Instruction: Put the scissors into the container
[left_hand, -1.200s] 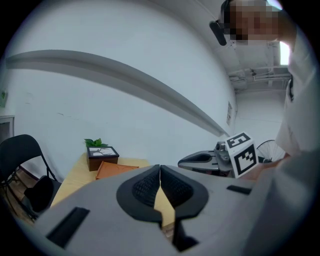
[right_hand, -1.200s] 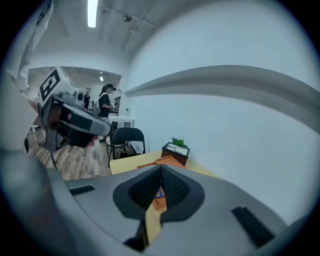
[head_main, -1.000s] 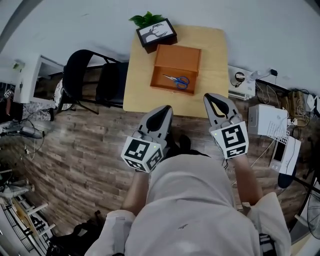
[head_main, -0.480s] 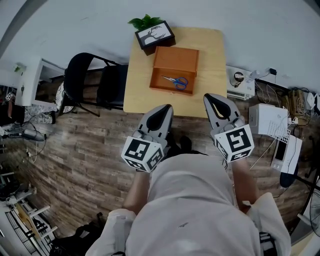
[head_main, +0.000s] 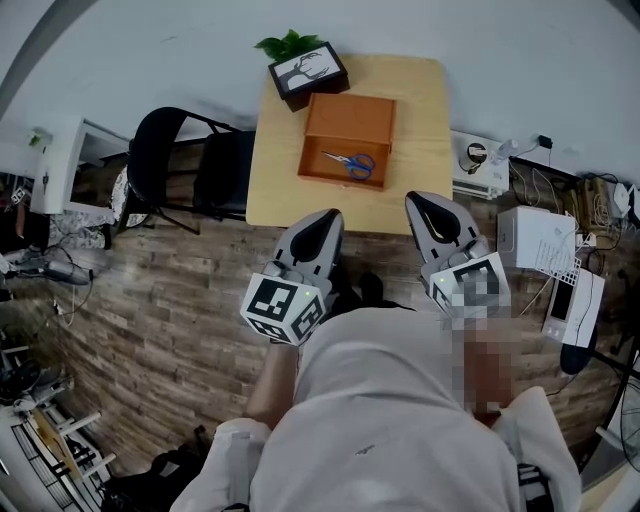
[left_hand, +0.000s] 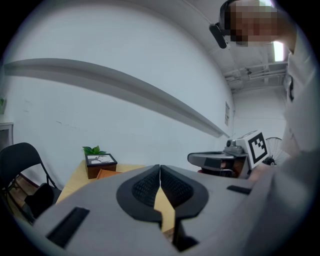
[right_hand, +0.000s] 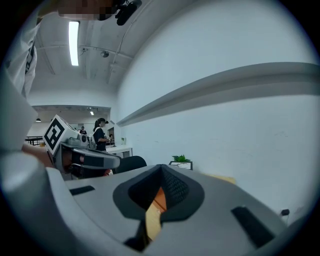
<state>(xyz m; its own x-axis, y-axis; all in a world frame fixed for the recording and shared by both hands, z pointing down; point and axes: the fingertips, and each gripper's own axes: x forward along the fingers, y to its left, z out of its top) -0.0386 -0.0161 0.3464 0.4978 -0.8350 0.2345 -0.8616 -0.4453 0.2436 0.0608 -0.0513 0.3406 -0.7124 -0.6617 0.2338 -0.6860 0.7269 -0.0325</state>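
Scissors (head_main: 352, 163) with blue handles lie flat inside the orange container (head_main: 350, 120), near its lower edge in the head view. No part of them seems to stick out over the walls. The container sits on the light wood table (head_main: 425, 120) in the upper middle of the frame. Just above it, at the table's top left corner, stands a black box (head_main: 310, 70) with a picture on it, and a green plant (head_main: 290, 43) behind. A black chair (head_main: 170, 165) stands to the left of the table.

The left tool (head_main: 322, 220) and the right tool (head_main: 428, 205) are lower in the frame, close to the person's body and well apart from the container. Each tool's own view shows its two jaws pressed together with nothing between them. So both are closed and empty.

The job looks done, I think. The good thing to do now is small: hold both tools back from the table so nothing bumps the container. A quick look to check that the blades and handles are all inside is enough. If the scissors needed a fix, one tool should open first and come down slowly from above, or the container could get pushed.
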